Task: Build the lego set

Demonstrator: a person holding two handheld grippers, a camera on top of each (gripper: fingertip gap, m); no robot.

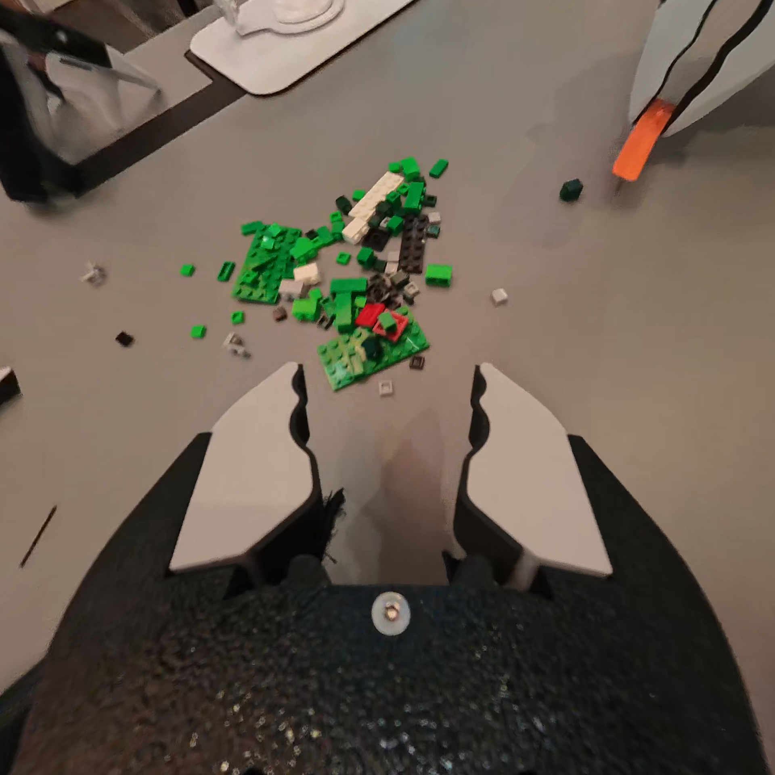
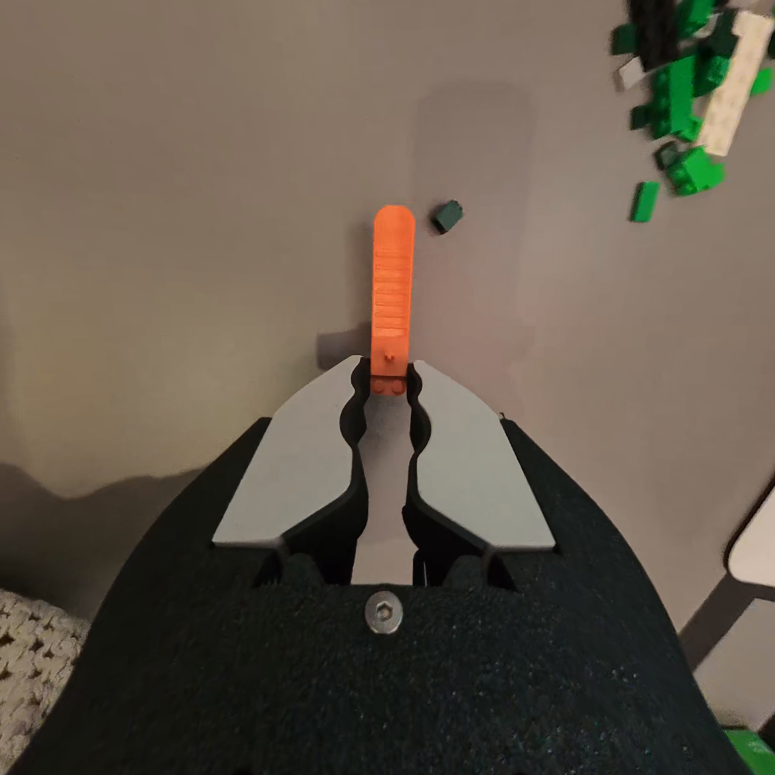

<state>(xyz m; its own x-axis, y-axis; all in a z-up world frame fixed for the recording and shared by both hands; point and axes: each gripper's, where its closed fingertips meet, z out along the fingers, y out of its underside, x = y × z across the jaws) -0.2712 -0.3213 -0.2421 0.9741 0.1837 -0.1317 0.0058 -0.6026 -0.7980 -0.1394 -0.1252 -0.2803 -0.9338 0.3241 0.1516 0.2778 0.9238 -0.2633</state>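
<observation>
A pile of loose lego bricks [image 1: 356, 260], mostly green with white, black and red ones, lies on the grey table. A green plate [image 1: 373, 356] with a red piece on it sits at the pile's near edge. My left gripper [image 1: 388, 373] is open and empty, just short of that plate. My right gripper [image 2: 388, 371] is shut on an orange brick separator [image 2: 393, 285], which sticks out forward above the table. It shows at the top right of the left wrist view [image 1: 637, 142]. A lone dark green brick [image 2: 448, 217] lies beside the separator's tip. Part of the pile [image 2: 692, 96] shows in the right wrist view.
A white placemat [image 1: 293, 46] with a clear glass object on it lies at the table's far side. Small stray pieces [image 1: 94, 274] lie left of the pile and one grey piece [image 1: 499, 296] to the right. A knitted cloth [image 2: 29, 654] is at the lower left. There is about 25 centimetres between the tips of the two grippers. The green plate [image 1: 373, 356] is about 5 centimetres from my left fingertips and 25 centimetres from my right.
</observation>
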